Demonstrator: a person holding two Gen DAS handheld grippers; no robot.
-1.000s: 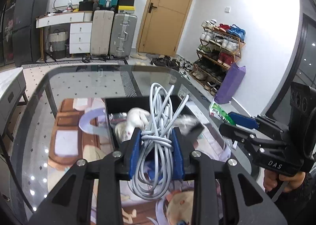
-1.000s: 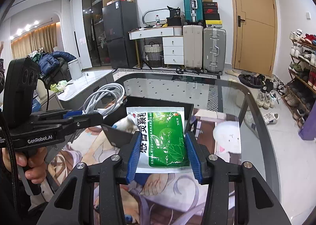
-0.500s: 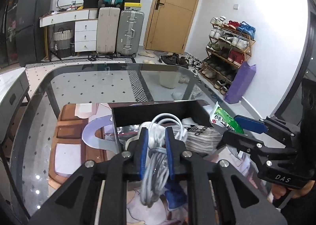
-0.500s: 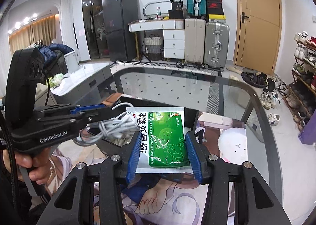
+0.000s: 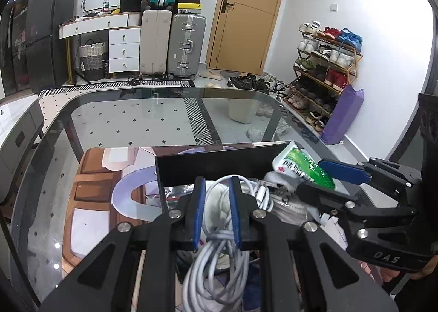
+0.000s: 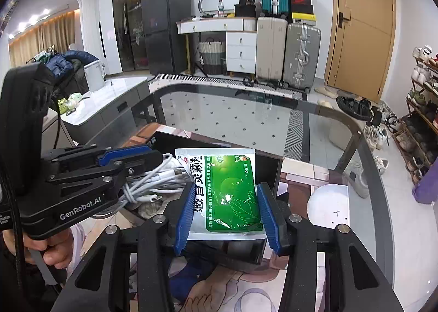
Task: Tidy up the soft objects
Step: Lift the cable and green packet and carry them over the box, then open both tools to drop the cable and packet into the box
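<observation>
My left gripper (image 5: 216, 210) is shut on a coiled white cable (image 5: 219, 265) and holds it over the black box (image 5: 213, 164). The cable also shows in the right wrist view (image 6: 158, 177), clamped in the left gripper (image 6: 147, 156). My right gripper (image 6: 227, 210) is shut on a green and white sachet (image 6: 227, 188) at the box's right side (image 6: 269, 172). In the left wrist view the right gripper (image 5: 317, 175) and sachet (image 5: 301, 166) sit at the box's right corner. Soft white items (image 5: 287, 205) lie in the box.
The box stands on a printed mat (image 5: 93, 202) on a glass table (image 5: 137, 117). A white round patch (image 6: 328, 205) lies right of the box. Suitcases (image 5: 169, 43), a drawer unit and a shoe rack (image 5: 323, 76) stand beyond the table.
My left gripper has lowered the cable from above the box down into it. My right gripper with the sachet has moved slightly closer to the box.
</observation>
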